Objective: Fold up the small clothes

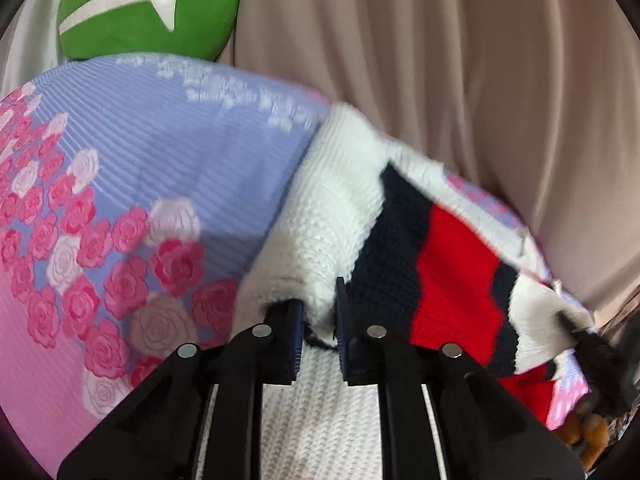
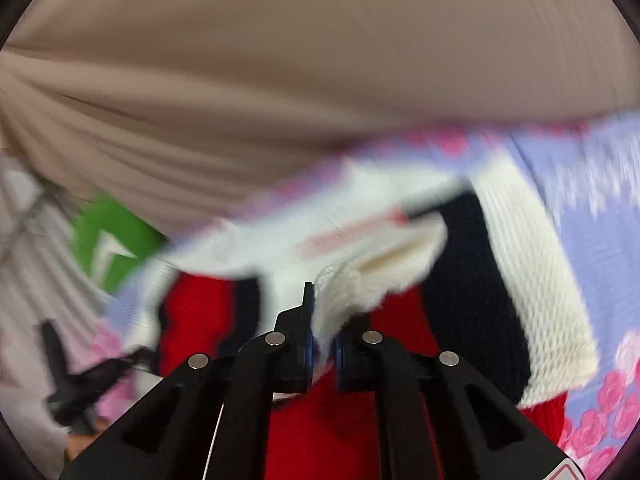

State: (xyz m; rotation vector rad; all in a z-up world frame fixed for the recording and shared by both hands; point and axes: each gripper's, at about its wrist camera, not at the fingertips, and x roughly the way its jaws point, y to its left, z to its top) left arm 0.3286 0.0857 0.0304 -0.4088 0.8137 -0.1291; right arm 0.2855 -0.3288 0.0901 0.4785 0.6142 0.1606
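Observation:
A small knitted sweater (image 1: 452,256) with white, navy and red stripes lies on a lilac bedspread printed with pink roses (image 1: 132,184). In the left wrist view my left gripper (image 1: 318,320) is shut on a bunched white edge of the sweater, which drapes up and over the fingers. In the right wrist view, which is blurred, the same sweater (image 2: 472,264) spreads ahead, and my right gripper (image 2: 324,320) is shut on a white knitted fold of it. The other gripper (image 2: 80,380) shows dimly at the lower left there.
A green cushion with a white arrow mark (image 1: 152,4) rests at the far side of the bedspread. Beige curtains (image 1: 460,60) hang behind. A brown soft toy (image 1: 588,432) sits at the lower right edge.

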